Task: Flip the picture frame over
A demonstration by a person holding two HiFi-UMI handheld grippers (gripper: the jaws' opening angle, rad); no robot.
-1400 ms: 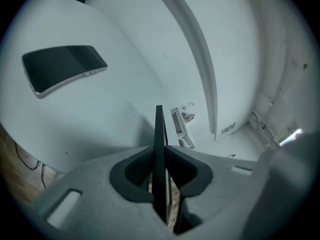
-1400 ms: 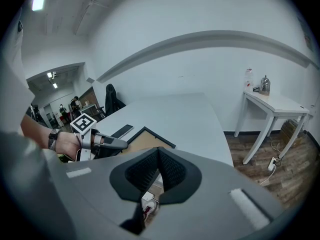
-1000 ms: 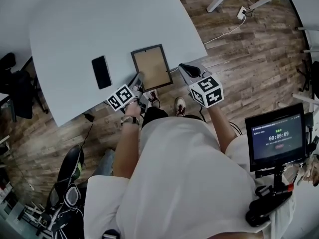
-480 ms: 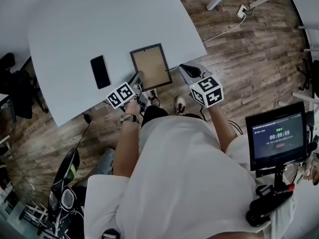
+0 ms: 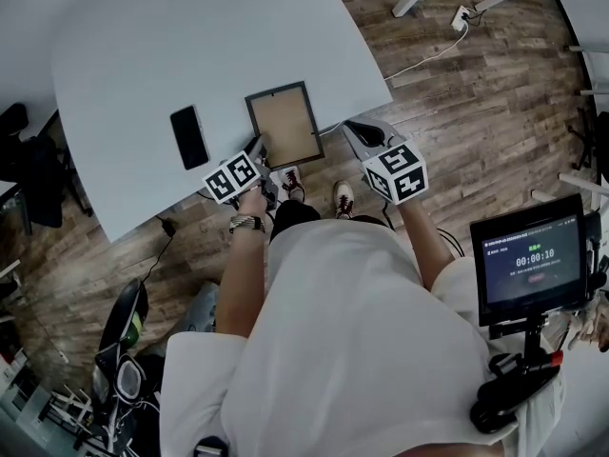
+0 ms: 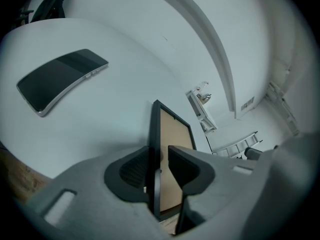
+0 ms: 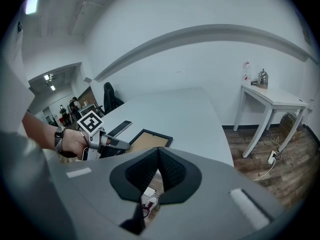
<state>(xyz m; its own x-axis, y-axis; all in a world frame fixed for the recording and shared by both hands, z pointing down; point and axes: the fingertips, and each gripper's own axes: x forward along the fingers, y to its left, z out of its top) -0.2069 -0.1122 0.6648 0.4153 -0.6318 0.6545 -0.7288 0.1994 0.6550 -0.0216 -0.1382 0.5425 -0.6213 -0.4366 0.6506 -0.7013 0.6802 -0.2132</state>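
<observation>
Left gripper view showed the left gripper [image 6: 158, 149], fingers [image 6: 187, 168] just opening, loosely straddling the picture frame [image 6: 174, 133] at the tabletop [image 6: 112, 111] edge; the right gripper [image 7: 158, 155] had its fingers together.

The left gripper [image 6: 159, 160] has just been easing its jaws apart, and the near edge of the picture frame [image 5: 284, 124] stands between them with a gap on one side. Its marker cube [image 5: 233, 176] has rolled a touch and crept nearer the counter's [image 5: 143, 46] edge. Over on the screen [image 5: 534, 258], the timer has ticked up a second.
</observation>
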